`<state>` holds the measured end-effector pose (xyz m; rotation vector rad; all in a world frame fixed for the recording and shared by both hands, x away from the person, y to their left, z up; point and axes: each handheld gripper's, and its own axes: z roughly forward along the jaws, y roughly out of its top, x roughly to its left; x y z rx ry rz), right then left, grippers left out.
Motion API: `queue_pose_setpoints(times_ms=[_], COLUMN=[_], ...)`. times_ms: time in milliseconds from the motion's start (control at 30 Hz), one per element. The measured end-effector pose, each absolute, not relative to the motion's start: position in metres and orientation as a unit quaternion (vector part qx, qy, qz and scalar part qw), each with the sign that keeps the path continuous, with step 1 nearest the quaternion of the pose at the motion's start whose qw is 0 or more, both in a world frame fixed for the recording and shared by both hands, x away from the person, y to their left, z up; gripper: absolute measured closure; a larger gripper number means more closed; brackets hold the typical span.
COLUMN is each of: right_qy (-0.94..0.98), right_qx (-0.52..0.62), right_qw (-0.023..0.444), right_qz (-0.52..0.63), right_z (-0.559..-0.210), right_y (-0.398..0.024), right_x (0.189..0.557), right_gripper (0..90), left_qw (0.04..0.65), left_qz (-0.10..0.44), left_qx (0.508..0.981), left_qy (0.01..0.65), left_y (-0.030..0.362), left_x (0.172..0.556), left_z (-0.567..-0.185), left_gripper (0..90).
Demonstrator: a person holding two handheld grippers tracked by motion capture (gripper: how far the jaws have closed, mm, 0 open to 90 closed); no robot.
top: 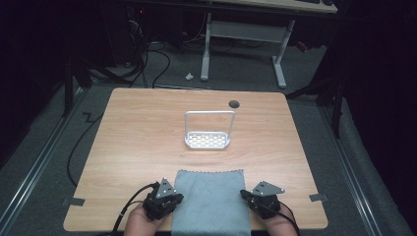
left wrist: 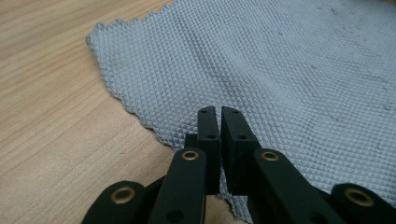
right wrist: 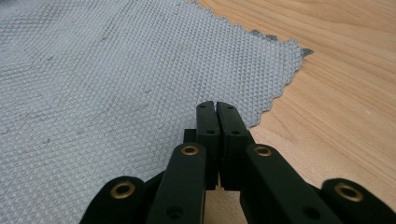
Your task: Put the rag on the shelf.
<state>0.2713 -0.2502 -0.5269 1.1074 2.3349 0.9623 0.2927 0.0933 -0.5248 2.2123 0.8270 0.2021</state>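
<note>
I see the grey cloth (top: 210, 201) at the bottom centre of the desk (top: 147, 142). My left tool (top: 173, 196) is clamped on its left edge and my right tool (top: 244, 195) on its right edge, jaws together on the fabric.

My table (top: 137, 132) is light wood with rounded corners. A grey waffle-weave cloth (top: 210, 204) lies flat at bottom centre, hanging over the near edge I think. Mid-frame stands a small white rack (top: 208, 140), and a dark grommet hole (top: 234, 103) is upper right.
</note>
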Motion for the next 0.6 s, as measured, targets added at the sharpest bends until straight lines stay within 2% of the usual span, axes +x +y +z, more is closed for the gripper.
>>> queue_pose_setpoints(times_ms=[67,100,200,367,467,600], right_qy=[0.831,0.832,0.817,0.812,0.812,0.807], right_qx=[0.395,0.396,0.397,0.401,0.400,0.406], right_qw=[0.189,0.188,0.201,0.211,0.214,0.216], right_qz=[0.342,0.342,0.368,0.367,0.367,0.370], right_z=[-0.527,-0.526,-0.521,-0.522,-0.523,-0.525], right_y=[-0.250,-0.250,-0.253,-0.257,-0.258,-0.260], right_x=[0.272,0.272,0.274,0.278,0.279,0.282], right_gripper=[88.2,84.1,80.5,76.5,74.3,68.7], left_qw=[0.379,0.381,0.401,0.405,0.409,0.410], left_qz=[0.071,0.074,0.116,0.126,0.127,0.123], left_qx=[0.862,0.860,0.835,0.818,0.811,0.816], left_qy=[0.330,0.331,0.358,0.388,0.398,0.388], left_y=[0.095,0.096,0.103,0.101,0.098,0.092], left_x=[0.295,0.297,0.314,0.342,0.351,0.355], left_z=[-0.525,-0.525,-0.524,-0.533,-0.534,-0.534], left_gripper=[84.5,84.5,74.5,66.8,66.3,71.8])
